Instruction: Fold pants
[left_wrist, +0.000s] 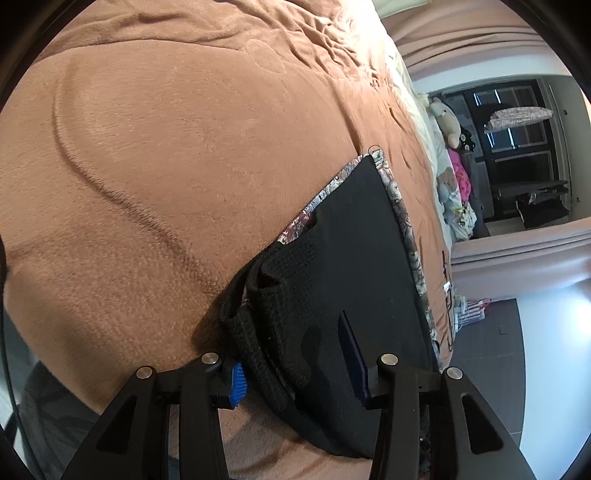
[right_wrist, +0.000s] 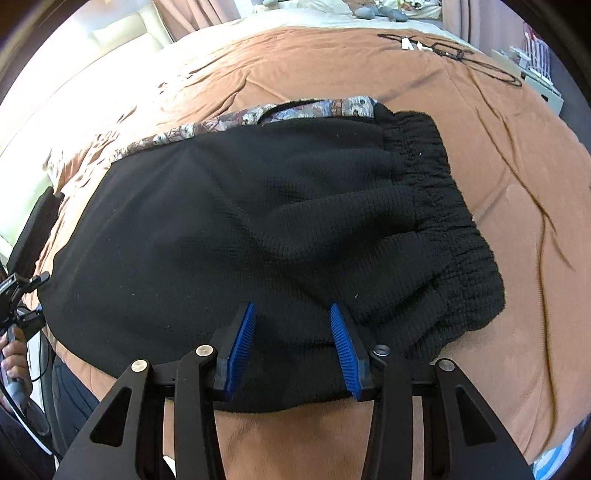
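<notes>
On the bed (right_wrist: 517, 177) our pants (right_wrist: 258, 221) lie folded into a black slab, waistband at 3 o'clock. Both our left gripper (left_wrist: 295, 373) and right gripper (right_wrist: 291, 350) hover with jaws spread, pinching nothing. Another fold may remain.

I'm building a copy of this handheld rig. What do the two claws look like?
Both match: the left claw and right claw have black angular link arms with silver round pins, and ribbed blue pads on the fingertips. Thin black cables trail by the left handle.
</notes>
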